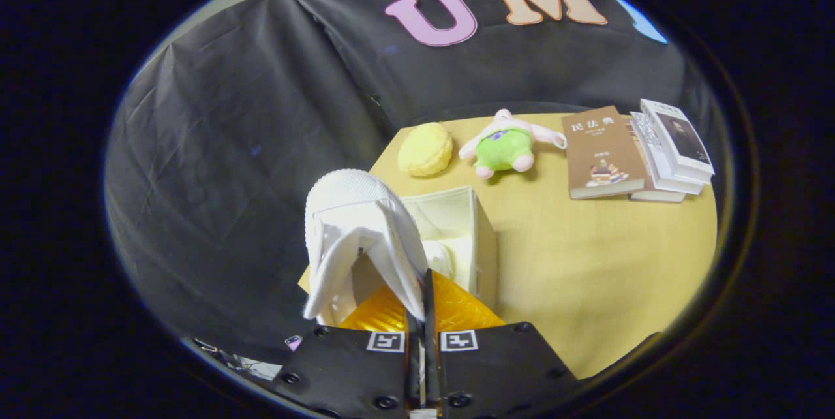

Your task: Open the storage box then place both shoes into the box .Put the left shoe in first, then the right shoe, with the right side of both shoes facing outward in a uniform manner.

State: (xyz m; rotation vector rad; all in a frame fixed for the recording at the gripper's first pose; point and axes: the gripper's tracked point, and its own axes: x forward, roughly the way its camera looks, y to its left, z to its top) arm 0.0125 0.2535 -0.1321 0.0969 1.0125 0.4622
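Gripper (417,305) fingers are pinching the thin collar of a white mesh-textured shoe (355,236), holding it toe-up over the open cream fabric storage box (466,236) on the yellow table (587,275).

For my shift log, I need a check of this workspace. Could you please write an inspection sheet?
Surface: yellow table, bare in front.
Job's things: white shoe held above the open storage box; something pale lies inside the box.
Clutter: yellow plush, green plush toy, brown book, stack of books.
Tool: fingers shut on the shoe's edge.
Cables: nothing seen.
Surroundings: black cloth wall.
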